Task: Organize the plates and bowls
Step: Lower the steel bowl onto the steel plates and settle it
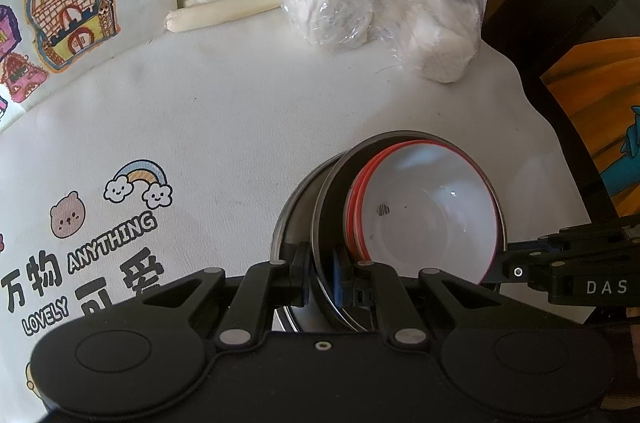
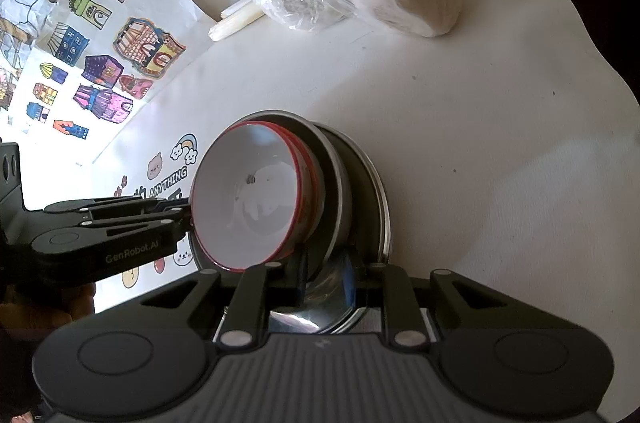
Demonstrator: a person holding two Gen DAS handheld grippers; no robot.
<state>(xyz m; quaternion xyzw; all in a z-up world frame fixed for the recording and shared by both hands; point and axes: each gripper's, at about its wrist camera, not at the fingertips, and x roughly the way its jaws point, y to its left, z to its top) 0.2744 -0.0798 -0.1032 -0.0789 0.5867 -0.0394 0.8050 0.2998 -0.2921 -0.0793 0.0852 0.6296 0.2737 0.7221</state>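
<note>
Already the white bowl (image 1: 424,211) sits nested inside steel bowls (image 2: 352,191) on the worktop (image 1: 248,127); both the left claw (image 1: 322,281) and right claw (image 2: 326,279) pinch steel rims. Only placing the stack seems left.

both grippers (image 1: 322,283) (image 2: 326,281) pinched, downward

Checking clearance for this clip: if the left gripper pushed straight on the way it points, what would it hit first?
Its jaws already clamp the metal bowl rim, so the left gripper would drive that bowl down against the metal plate and the table beneath; depth is unclear.
</note>
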